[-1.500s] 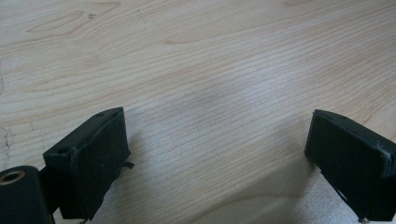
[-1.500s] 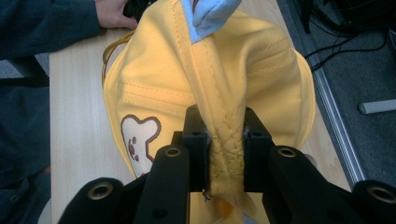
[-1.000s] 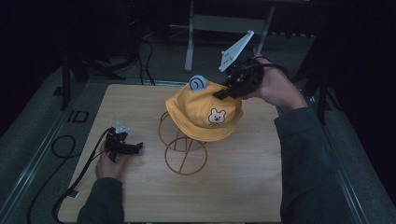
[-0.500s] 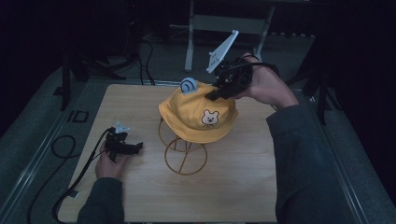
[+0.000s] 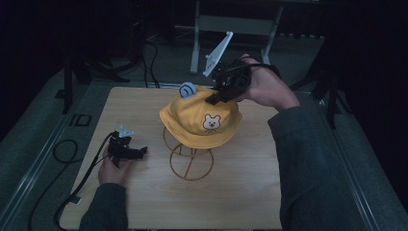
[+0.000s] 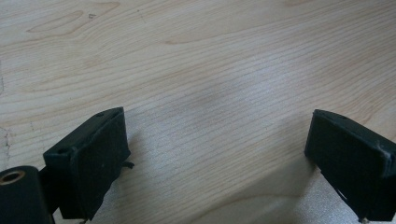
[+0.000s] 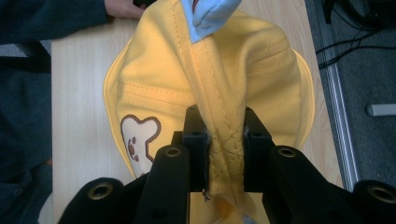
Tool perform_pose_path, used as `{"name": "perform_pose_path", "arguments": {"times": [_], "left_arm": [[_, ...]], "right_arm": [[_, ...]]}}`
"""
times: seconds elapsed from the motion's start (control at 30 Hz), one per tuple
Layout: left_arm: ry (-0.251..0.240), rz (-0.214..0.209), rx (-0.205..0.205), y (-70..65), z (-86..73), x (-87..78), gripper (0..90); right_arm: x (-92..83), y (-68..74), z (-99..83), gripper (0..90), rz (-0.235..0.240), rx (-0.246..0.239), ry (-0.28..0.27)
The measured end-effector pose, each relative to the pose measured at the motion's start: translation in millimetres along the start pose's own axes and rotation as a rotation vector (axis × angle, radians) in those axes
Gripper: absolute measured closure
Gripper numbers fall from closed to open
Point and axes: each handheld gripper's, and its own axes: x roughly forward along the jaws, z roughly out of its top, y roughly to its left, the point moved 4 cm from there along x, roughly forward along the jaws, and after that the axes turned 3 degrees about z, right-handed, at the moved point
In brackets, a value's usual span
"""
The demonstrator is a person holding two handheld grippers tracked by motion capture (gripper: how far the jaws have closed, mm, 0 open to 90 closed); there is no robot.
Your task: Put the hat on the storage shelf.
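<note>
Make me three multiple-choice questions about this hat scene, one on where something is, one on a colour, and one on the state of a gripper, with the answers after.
1. Where does the yellow hat sit?
A. flat on the table
B. over the top of the wire stand
C. on the floor

2. What colour is the small ear on the hat's crown?
A. light blue
B. red
C. green

3. How does the right gripper stand?
A. open above the hat
B. lying on the table
C. shut on a fold of the hat's fabric

Answers:
1. B: the high view shows the hat draped over the stand, whose ring base rests on the wooden table.
2. A: the ear shows pale blue against the yellow cloth.
3. C: in the right gripper view yellow fabric is pinched between the two jaws.
</note>
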Motion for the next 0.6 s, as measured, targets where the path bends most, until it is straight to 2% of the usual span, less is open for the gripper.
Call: {"name": "perform_pose_path", "arguments": {"times": [0.47, 0.6], "left_arm": [[0.000, 0.000, 0.000, 0.0, 0.0, 0.0, 6.0], [0.000, 0.000, 0.000, 0.0, 0.0, 0.0, 6.0]], "right_arm": [[19.3, -0.8, 10.6, 76.7, 0.033, -0.005, 0.025], [26.0, 1.3, 16.4, 76.7, 0.037, -0.016, 0.054]]}}
